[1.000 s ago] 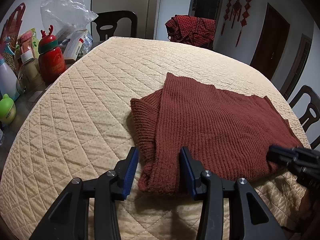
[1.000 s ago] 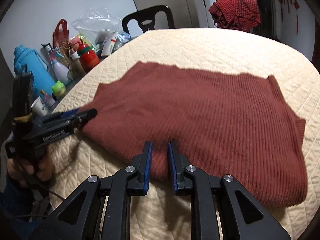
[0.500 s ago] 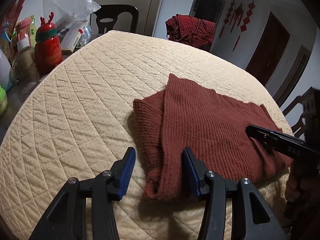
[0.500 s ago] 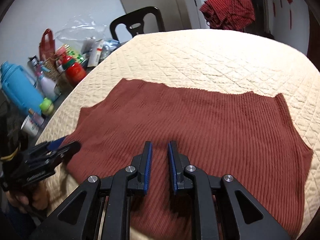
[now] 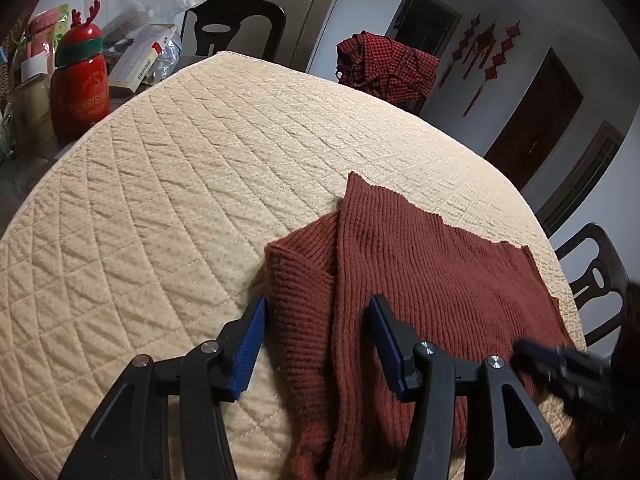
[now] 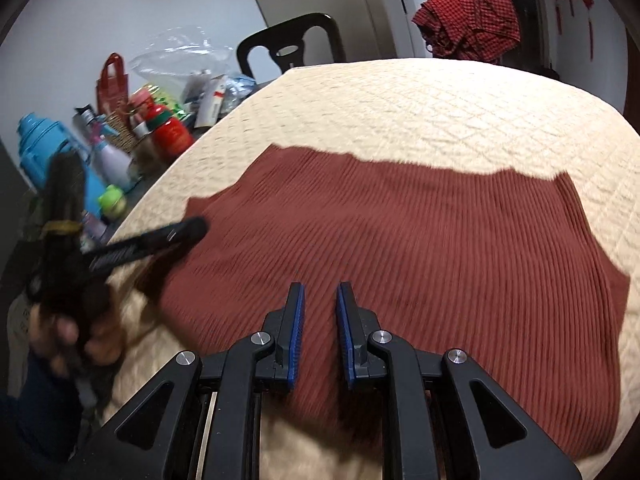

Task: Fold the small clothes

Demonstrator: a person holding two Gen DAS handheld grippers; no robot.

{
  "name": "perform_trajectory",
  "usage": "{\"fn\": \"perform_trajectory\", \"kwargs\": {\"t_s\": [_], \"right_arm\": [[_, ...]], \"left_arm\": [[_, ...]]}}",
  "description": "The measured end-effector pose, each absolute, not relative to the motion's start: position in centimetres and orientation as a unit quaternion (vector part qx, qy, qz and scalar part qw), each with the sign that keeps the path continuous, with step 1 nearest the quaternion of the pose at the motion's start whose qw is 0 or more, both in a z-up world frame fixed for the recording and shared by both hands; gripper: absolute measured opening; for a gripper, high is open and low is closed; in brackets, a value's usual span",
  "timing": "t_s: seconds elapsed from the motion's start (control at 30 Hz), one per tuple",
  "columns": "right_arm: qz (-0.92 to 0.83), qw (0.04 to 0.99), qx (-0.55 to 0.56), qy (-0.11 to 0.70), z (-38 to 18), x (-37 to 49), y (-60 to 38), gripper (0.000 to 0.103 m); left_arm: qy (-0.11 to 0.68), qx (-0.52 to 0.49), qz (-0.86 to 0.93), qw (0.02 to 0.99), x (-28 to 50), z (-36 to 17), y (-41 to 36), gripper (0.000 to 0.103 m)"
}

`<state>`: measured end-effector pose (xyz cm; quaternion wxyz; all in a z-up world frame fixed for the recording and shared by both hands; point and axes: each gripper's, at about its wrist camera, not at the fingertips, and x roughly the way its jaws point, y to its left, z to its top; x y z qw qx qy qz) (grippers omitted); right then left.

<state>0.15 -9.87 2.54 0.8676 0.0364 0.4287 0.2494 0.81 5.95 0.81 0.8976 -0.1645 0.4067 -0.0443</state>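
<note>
1. Quilt (image 5: 168, 184) first: it spreads ahead of both claws and carries everything; bare quilting runs ahead and to the left of the left claw (image 5: 316, 340).
2. The sweater (image 6: 420, 248), rust-red ribbed knit, lies flat right in front of the right claw (image 6: 319, 334) and fans out ahead of it. From the left claw's side, its folded-in sleeve sits between that claw's fingers, with the body off to the right.
3. Left claw: spread wide, blue pads straddling the sleeve fold, gripping nothing. To fold well, I'd say it wants to drop low so one pad slides under the near hem before closing.
4. Right claw: fingers a narrow gap apart, nothing pinched, hovering over the near hem. The view is smeared, so whether it touches the knit I cannot tell.
5. My call: grab both layers at matching points along the near edge, lift evenly, carry away from the claws, lay hem on far edge.
6. Risk: the thick knit may bunch; the tucked sleeve could slip out.
</note>
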Motion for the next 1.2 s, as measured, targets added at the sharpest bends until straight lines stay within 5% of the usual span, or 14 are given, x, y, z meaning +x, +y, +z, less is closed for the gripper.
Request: {"fn": "perform_trajectory", "kwargs": {"t_s": [1.2], "right_arm": [[0.253, 0.87, 0.061, 0.42, 2.8, 0.9, -10.7, 0.017]], "left_arm": [[0.41, -0.134, -0.058, 0.9, 0.0, 0.8, 3.8, 0.055]]}}
